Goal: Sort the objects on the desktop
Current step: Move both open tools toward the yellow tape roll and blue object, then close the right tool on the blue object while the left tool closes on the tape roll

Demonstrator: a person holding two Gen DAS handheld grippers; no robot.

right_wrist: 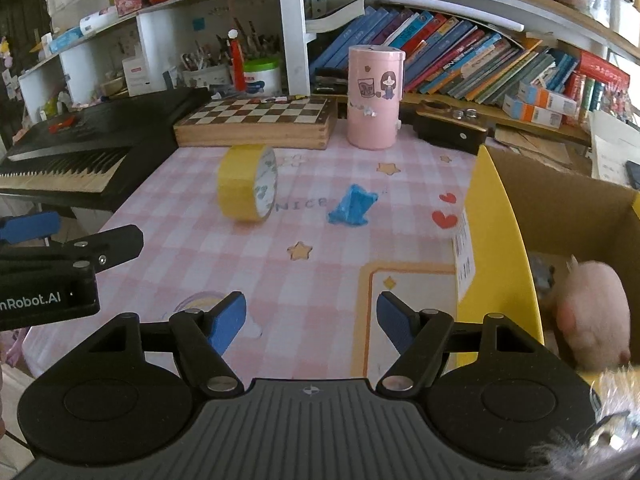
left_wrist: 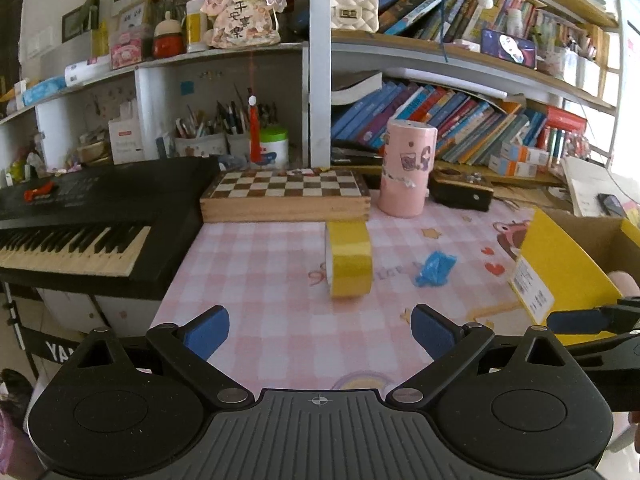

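Both pairs of tongs are seen held above the near edge of a counter (left_wrist: pixel 280 320) covered with a pink checked cloth. The left tongs (left_wrist: pixel 320 334) are spread wide, and nothing is gripped between their blue pads. The right tongs (right_wrist: pixel 312 322) are parted to a middling width with only bare cloth between the pads. A roll of yellow tape (left_wrist: pixel 349 258) is stood on its edge near the middle of the counter, and a small crumpled blue piece (left_wrist: pixel 434 269) is laid just to its right, apart from it. A yellow-flapped cardboard box (right_wrist: pixel 496 248) is placed at the right edge of the counter, and a pink plush toy (right_wrist: pixel 592 316) is seen inside it. Behind the tape, a wooden chessboard box (left_wrist: pixel 286 196) and a pink cylindrical container (left_wrist: pixel 406 166) are set side by side. A black keyboard (left_wrist: pixel 88 216) is placed to the left.
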